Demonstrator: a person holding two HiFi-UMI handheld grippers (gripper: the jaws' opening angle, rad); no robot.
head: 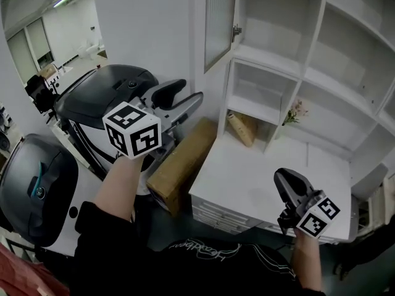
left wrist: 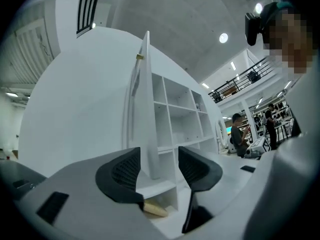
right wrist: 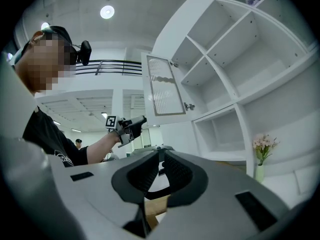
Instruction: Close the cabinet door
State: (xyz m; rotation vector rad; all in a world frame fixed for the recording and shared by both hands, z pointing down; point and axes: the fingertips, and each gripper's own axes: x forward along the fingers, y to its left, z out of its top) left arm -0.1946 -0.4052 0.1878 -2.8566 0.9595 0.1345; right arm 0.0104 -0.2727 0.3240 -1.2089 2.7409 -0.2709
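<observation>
Right gripper [head: 281, 177] over the white counter [head: 247, 184], jaws closed together, nothing in them. Left gripper [head: 191, 91] held higher, jaws wide apart, empty, short of the cabinet door [head: 219, 20]. Door stands ajar on the shelf unit [head: 321, 48] beyond.

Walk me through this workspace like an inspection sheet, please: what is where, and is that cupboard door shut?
Surface: white countertop under white shelves.
Job's things: cabinet door stands open; nothing touches it.
Clutter: cardboard box beside the countertop; flowers by the shelves.
Grippers: left gripper open, empty, short of the door; right gripper shut, empty, near the countertop's front edge.
Cables: nothing seen.
Surroundings: grey machine housings at the left; people far behind.
</observation>
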